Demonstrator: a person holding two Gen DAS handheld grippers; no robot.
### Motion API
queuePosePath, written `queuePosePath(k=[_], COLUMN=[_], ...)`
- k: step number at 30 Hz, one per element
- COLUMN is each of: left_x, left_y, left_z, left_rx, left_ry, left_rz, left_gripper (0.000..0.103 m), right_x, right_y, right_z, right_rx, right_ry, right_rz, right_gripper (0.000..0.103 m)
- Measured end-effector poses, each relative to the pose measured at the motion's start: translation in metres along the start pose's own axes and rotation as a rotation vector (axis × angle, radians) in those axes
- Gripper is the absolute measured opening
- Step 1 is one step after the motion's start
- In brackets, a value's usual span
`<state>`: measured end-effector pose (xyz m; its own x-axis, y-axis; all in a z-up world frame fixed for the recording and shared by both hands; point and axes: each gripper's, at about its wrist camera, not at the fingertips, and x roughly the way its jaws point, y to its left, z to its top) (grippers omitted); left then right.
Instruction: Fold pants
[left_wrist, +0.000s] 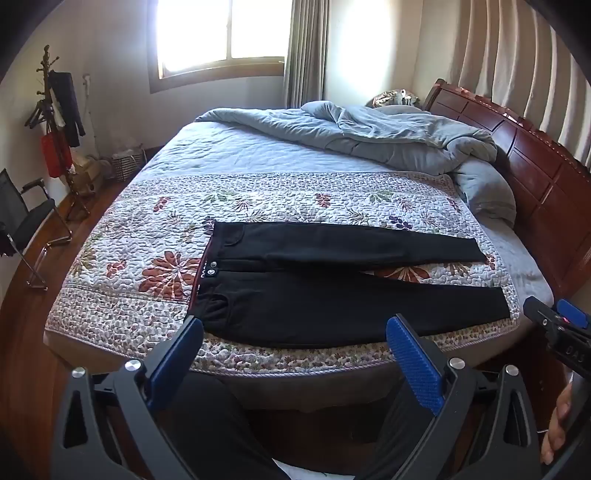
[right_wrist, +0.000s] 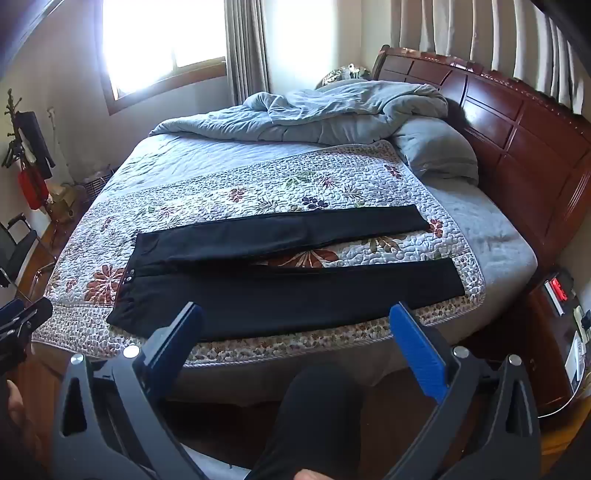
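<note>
Black pants lie flat on the floral quilt, waistband to the left, both legs spread apart toward the right. In the right wrist view the same pants stretch across the near half of the bed. My left gripper hangs open above the bed's near edge, short of the pants, nothing between its blue pads. My right gripper is likewise open and empty, in front of the nearer leg. The right gripper also shows at the left wrist view's right edge.
A crumpled grey duvet is piled at the far side by the wooden headboard. A chair and coat stand are at the left. A bedside table stands right. The person's dark-clad leg is below the grippers.
</note>
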<state>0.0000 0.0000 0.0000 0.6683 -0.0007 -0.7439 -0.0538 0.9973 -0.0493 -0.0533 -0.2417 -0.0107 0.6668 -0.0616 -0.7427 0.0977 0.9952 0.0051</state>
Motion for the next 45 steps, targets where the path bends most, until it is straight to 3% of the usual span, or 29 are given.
queuePosePath(k=[45], left_x=[-0.0022], left_y=[-0.001], left_z=[-0.0025], left_rx=[0.011], left_ry=[-0.009], left_rz=[0.01], left_gripper=[0.099], right_x=[0.0033], right_y=[-0.0029], right_z=[-0.0033], right_rx=[0.014], right_ry=[0.014], right_rz=[0.013], right_gripper=[0.1])
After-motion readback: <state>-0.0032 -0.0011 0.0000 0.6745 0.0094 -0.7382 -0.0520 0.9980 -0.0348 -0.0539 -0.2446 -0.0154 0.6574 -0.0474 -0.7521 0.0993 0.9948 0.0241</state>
